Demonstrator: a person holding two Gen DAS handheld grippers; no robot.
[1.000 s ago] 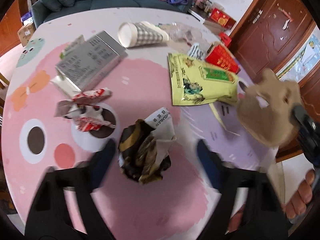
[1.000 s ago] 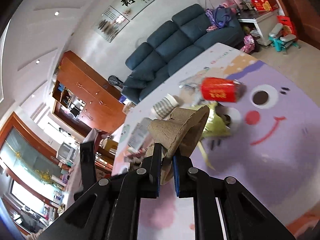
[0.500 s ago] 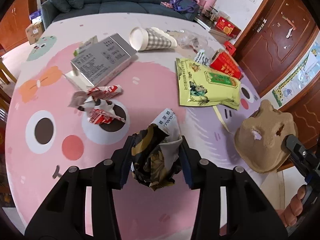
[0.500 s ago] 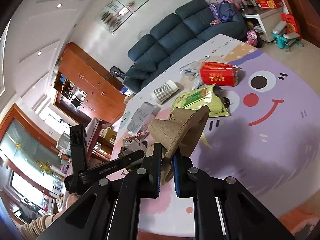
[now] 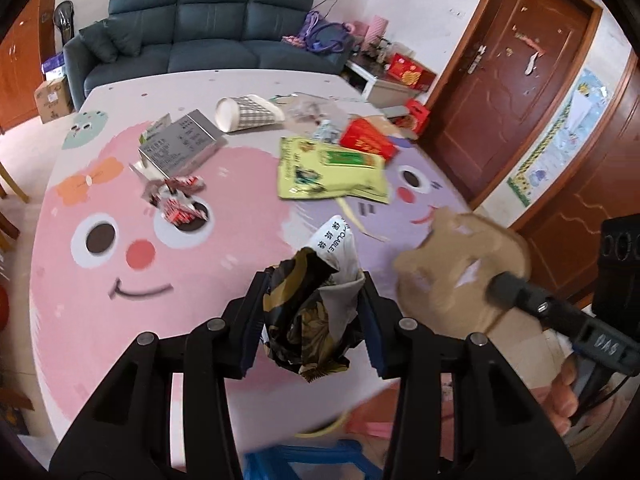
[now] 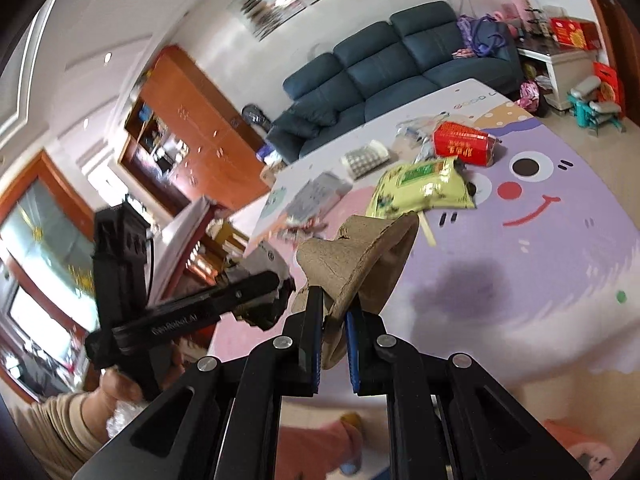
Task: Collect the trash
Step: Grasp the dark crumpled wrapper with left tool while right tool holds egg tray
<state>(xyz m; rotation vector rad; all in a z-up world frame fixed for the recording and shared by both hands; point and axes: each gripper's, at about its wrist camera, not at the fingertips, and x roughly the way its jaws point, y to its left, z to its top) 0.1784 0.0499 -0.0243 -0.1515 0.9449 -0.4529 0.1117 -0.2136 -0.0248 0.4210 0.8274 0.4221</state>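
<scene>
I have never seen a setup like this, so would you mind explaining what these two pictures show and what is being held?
There is no robot here: a person holds a two-finger gripper in each hand, and each carries a fisheye camera looking along its fingers. The left view shows the left gripper clamped on a crumpled dark wrapper. The right view shows the right gripper pinching a brown moulded-paper piece. On the cartoon-print table lie a checked paper cup, a grey box, a yellow-green bag, a red carton and a red-and-white wrapper.

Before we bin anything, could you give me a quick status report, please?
Left gripper shut on crumpled wrapper. Right gripper shut on cardboard piece. Nothing blocking.
</scene>
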